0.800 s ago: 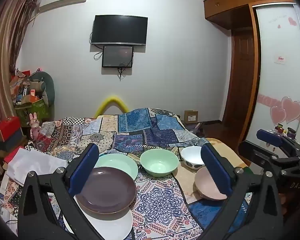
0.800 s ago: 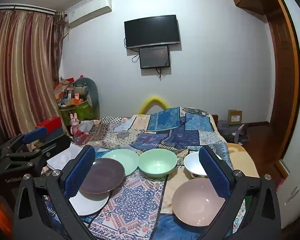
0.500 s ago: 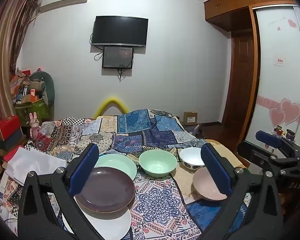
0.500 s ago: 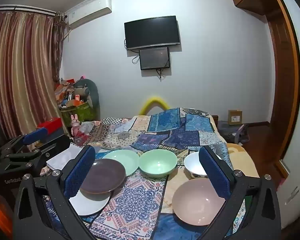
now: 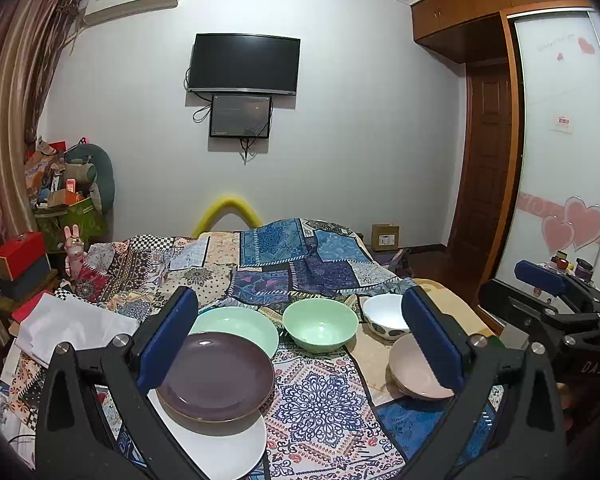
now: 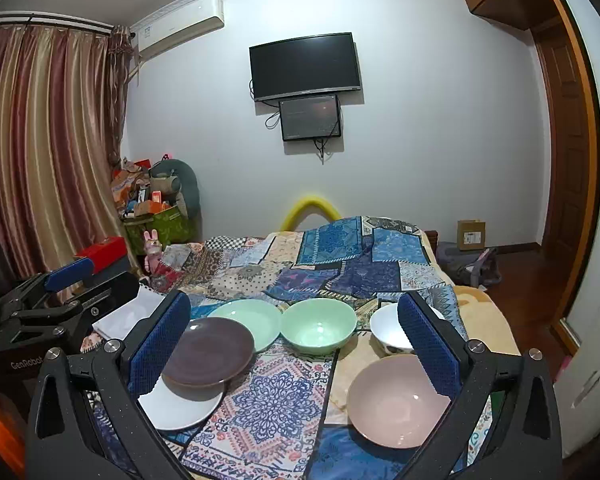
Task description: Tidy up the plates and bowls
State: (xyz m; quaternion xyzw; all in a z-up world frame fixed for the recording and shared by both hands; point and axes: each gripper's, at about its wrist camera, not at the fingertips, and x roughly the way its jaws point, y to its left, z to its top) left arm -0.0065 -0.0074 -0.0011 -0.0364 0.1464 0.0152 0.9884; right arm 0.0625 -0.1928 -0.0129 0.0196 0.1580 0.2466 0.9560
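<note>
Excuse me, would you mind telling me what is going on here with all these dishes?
A person holds a gripper in each hand over a patchwork quilt spread with dishes. Both the left tool and the right tool are open and hold nothing. A purple plate lies partly on a white plate, beside a green plate, a green bowl, a white bowl and a pink bowl. No sorting is evident yet.

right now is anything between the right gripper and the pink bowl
Nothing visible. The open right gripper hangs above the patterned cloth, and the round pale pink bowl sits empty just below its right finger. The spotted white bowl lies beyond it, not in the way.
</note>
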